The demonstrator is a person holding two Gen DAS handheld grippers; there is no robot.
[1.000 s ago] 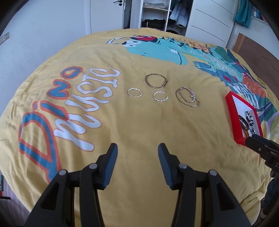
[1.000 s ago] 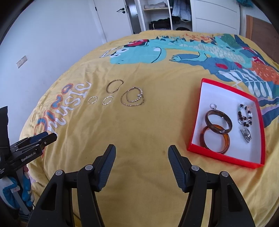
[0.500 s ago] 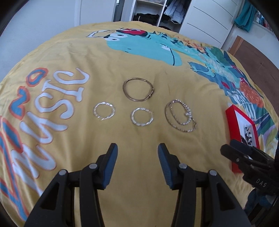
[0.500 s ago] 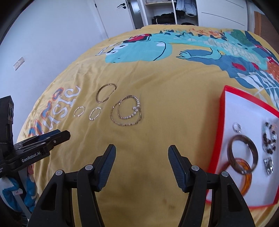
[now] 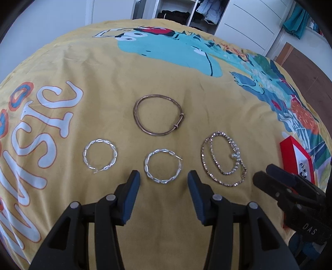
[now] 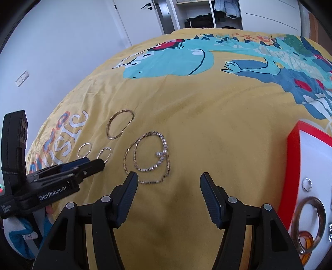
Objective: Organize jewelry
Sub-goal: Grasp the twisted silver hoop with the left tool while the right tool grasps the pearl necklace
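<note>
On the yellow bedspread lie a bronze bangle [image 5: 158, 114], two twisted silver hoop earrings [image 5: 100, 156] [image 5: 163, 168] and a pearl-and-chain bracelet set [image 5: 225, 158]. My left gripper [image 5: 164, 176] is open, its fingertips either side of the middle hoop's near edge. My right gripper [image 6: 168, 179] is open, just short of the bracelet set [image 6: 148, 157]. The red tray [image 6: 294, 157] at the right holds several pieces: a ring [image 6: 307, 184], a silver bangle [image 6: 309, 220] and an amber bangle [image 6: 305, 241].
The bedspread carries a teal dinosaur print [image 5: 170, 49] and white lettering [image 5: 41, 128]. A white wall, a door and an open wardrobe [image 6: 207, 14] stand behind the bed. The left gripper shows in the right wrist view [image 6: 91, 165] beside the hoops.
Both grippers have moved forward toward the jewelry, which now looks much larger. The left one has reached the middle hoop, the right one the bracelet set. Both stay open.
</note>
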